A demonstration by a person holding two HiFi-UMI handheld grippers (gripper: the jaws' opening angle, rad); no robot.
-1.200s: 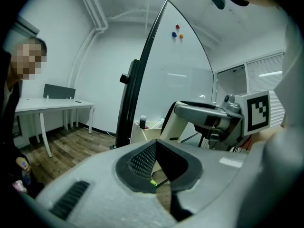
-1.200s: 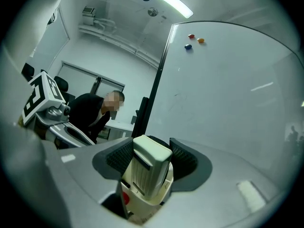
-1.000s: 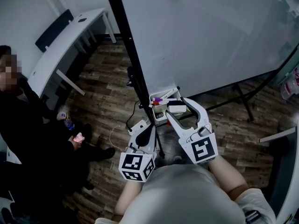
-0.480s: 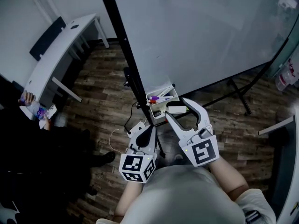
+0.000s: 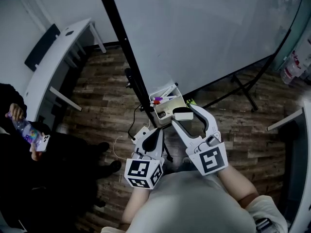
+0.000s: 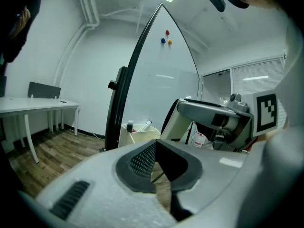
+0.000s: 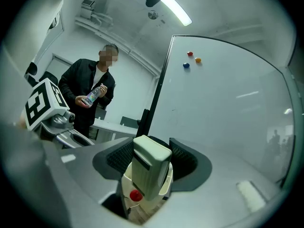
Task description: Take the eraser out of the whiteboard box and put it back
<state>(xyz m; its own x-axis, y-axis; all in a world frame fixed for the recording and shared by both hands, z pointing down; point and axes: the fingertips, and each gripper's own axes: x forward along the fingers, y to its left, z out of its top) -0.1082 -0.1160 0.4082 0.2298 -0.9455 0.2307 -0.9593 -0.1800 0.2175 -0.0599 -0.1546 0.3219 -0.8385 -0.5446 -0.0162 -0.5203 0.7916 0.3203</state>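
The white eraser (image 5: pixel 183 113) is clamped between the pads of my right gripper (image 5: pixel 183 116), just right of the cream whiteboard box (image 5: pixel 164 112) fixed at the board's lower corner. In the right gripper view the eraser (image 7: pixel 149 170) stands on end between the jaws of the right gripper (image 7: pixel 151 156), with the box (image 7: pixel 166 184) and a red object (image 7: pixel 136 195) directly behind and below it. Markers (image 5: pixel 159 100) lie in the box. My left gripper (image 5: pixel 156 133) hangs lower left, shut and empty; its own view shows the left gripper (image 6: pixel 155 167) closed, the box (image 6: pixel 137 136) ahead.
The whiteboard (image 5: pixel 204 28) leans on a black stand (image 5: pixel 121 42) whose legs spread over the wooden floor (image 5: pixel 107 96). A white desk (image 5: pixel 51 69) stands at the left. A person in black (image 7: pixel 92 91) holding a bottle stands nearby, seen at the left edge as a hand (image 5: pixel 17 111).
My right gripper has carried the eraser slightly forward and up, closer to the box. The left gripper has barely moved. The person at the left has shifted, now holding a bottle.
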